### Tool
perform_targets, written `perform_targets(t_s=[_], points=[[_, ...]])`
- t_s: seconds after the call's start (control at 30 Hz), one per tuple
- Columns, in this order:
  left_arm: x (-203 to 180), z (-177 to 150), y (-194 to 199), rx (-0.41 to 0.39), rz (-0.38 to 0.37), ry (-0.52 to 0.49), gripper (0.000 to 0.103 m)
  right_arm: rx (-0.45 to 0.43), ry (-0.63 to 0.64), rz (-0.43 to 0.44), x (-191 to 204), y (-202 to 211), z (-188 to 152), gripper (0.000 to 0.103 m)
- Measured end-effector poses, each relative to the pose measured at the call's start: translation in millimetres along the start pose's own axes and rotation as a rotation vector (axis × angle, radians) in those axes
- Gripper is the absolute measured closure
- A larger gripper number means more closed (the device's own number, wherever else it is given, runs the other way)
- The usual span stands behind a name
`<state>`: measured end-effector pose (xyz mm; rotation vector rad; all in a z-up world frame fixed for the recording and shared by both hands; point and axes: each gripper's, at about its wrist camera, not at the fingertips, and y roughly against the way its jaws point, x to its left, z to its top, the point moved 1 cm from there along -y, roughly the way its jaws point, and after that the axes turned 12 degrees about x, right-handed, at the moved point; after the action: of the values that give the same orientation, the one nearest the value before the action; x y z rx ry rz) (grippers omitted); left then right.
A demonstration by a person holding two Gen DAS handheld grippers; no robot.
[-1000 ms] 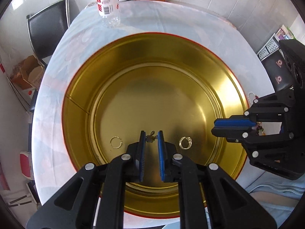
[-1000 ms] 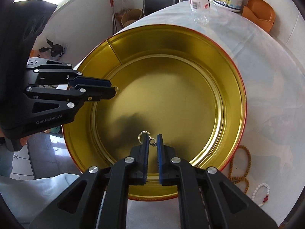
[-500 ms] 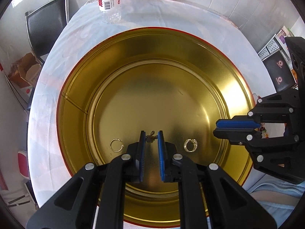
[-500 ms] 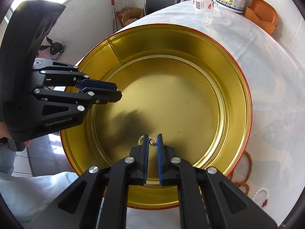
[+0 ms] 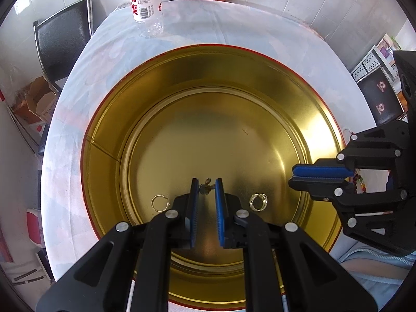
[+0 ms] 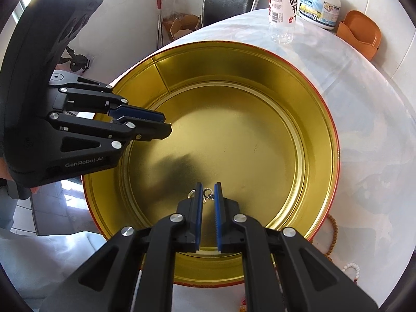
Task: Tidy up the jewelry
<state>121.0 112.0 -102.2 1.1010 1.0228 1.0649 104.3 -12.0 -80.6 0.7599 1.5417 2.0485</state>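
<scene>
The left gripper's [image 5: 206, 186] blue-padded fingers [image 5: 193, 189] stood narrow, pinching a small dark metal earring piece [image 5: 205, 187] at their tips; it lay crosswise between the pads, its tiny loop poking up past them. The right gripper's [image 6: 207, 192] fingers [image 6: 199, 195] were likewise drawn narrow on a small silver ring-and-clasp earring [image 6: 206, 191], whose little hoop stuck out past the left pad. How its long axis ran could not be told.

Both pairs of fingers pointed steeply down into a large round gold-coloured metal tin with a red outer rim [image 5: 322, 119]. On the tin's floor, in the left wrist view, a thin open gold hoop [image 5: 160, 202] lay flat just left of the left fingers, and a thicker silver-gold coiled ring [image 5: 258, 202] lay flat just right of them, the two well apart. The right gripper reached in from the tin's right edge there, its fingers above the wall.

The tin sat on a round surface covered with a pale cloth [image 5: 234, 26]. Beyond it stood a clear plastic bottle with a white label [image 5: 145, 2], a white cream tub [image 6: 319, 5] and an orange plastic holder [image 6: 360, 33]. To the tin's right, brown wooden beads [image 6: 332, 234] and a white bead bracelet [image 6: 352, 269] lay on the cloth. A black chair [image 5: 62, 41] stood behind the surface.
</scene>
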Motion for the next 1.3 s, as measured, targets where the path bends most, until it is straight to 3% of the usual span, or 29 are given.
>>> perform_targets(t_s=[0.1,0.13,0.17,0.2,0.23,0.53,0.83,0.97,1.13,1.3], points=[[-0.8,-0.7,7.6,-0.019,0.034,-0.014,0.089,-0.021,0.031,-0.025,4.3,6.2,-0.9,0.089],[-0.8,-0.5,10.0,-0.024,0.047,-0.019,0.081,-0.016,0.039,-0.026,5.5,6.1,-1.1,0.082],[-0.4,-0.8,12.2,-0.031,0.063,-0.019,0.072,-0.015,0.041,-0.034,6.4,6.6,-1.8,0.06],[0.0,-1.2,14.5,-0.042,0.084,-0.017,0.046,-0.02,0.039,-0.047,7.1,7.0,-2.7,0.037],[0.0,-2.1,17.7,-0.061,0.108,-0.018,0.035,-0.03,0.04,-0.058,8.1,8.5,-3.9,0.032],[-1.5,-7.1,24.7,-0.074,0.122,-0.026,0.035,-0.056,0.064,-0.065,16.7,15.3,-9.2,0.027],[-5.3,-12.6,32.4,-0.093,0.091,-0.007,0.035,-0.102,-0.01,-0.071,4.6,25.7,-19.5,0.02],[-19.3,-11.5,39.8,-0.113,0.029,-0.037,0.033,-0.142,-0.105,-0.079,-13.9,36.0,-37.5,0.013],[-57.2,-0.6,44.9,-0.144,-0.027,-0.13,0.033,-0.161,-0.247,-0.101,-47.0,47.4,-64.9,0.012],[-98.9,16.1,47.0,-0.163,-0.135,-0.216,0.033,-0.159,-0.378,-0.129,-78.2,56.0,-94.2,0.011]])
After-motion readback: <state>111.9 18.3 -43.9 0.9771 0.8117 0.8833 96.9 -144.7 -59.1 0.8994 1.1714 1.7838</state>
